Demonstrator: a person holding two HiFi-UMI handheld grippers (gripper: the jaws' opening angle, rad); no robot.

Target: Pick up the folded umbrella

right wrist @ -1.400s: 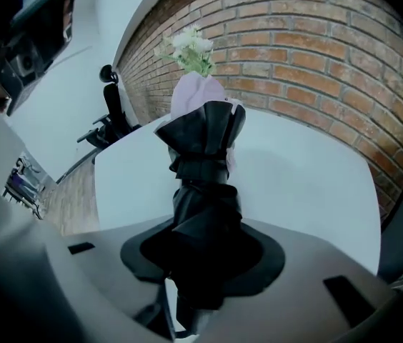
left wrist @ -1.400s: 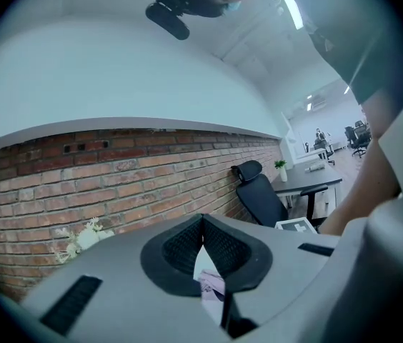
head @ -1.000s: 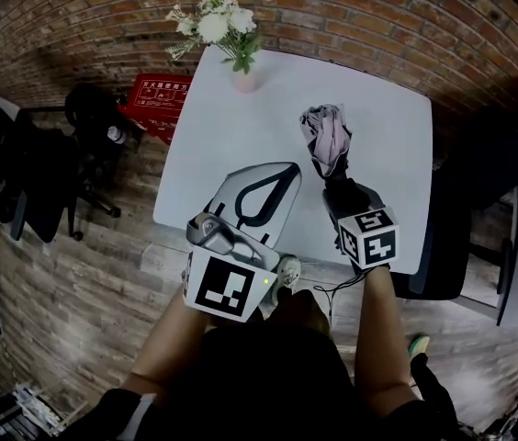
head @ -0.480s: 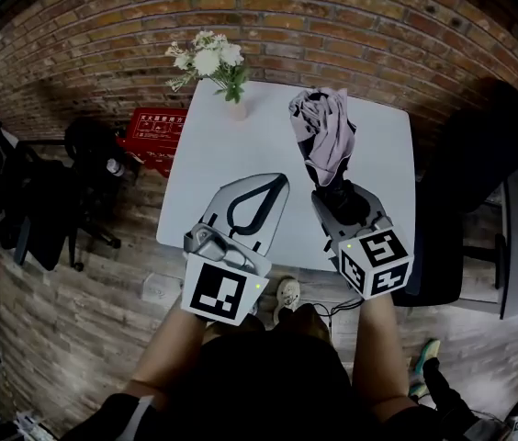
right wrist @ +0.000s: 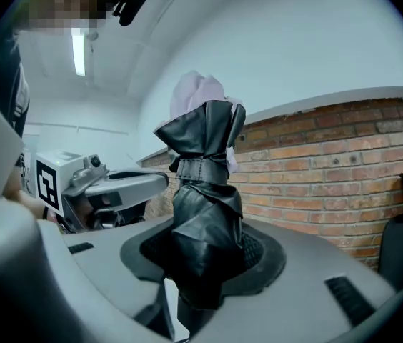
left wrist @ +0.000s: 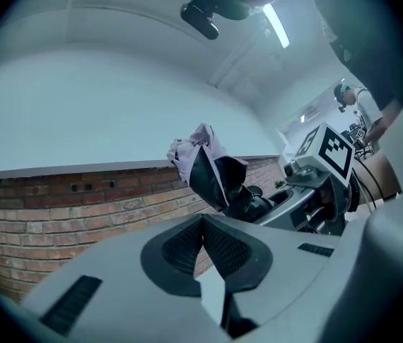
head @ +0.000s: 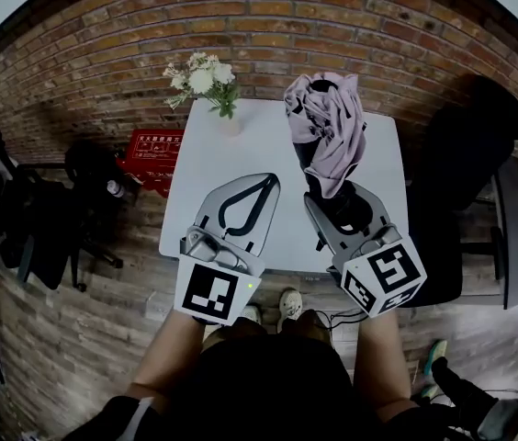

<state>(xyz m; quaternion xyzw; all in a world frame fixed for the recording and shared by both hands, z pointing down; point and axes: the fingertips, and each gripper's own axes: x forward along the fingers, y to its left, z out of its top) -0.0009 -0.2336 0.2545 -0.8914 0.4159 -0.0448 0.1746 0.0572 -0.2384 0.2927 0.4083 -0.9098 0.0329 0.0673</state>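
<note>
Though left hand-held gripper [head: 264, 184] is closed empty, right hand-held gripper [head: 334, 202] clamps folded umbrella [head: 329, 129] above table [head: 227, 168]

A white rectangular table top [head: 245, 154] stands with its far edge close to the red brick wall [head: 149, 35]. Directly on it there is only one thing I can see: a small pale pink vase [head: 230, 127] with white flowers and green leaves, upright, near the far left corner. The table itself stands on a brown wooden plank floor [head: 66, 329]. On this floor, just beside the table's left side, lies a red plastic crate [head: 153, 150], and a black office chair [head: 94, 177] is near it.
</note>
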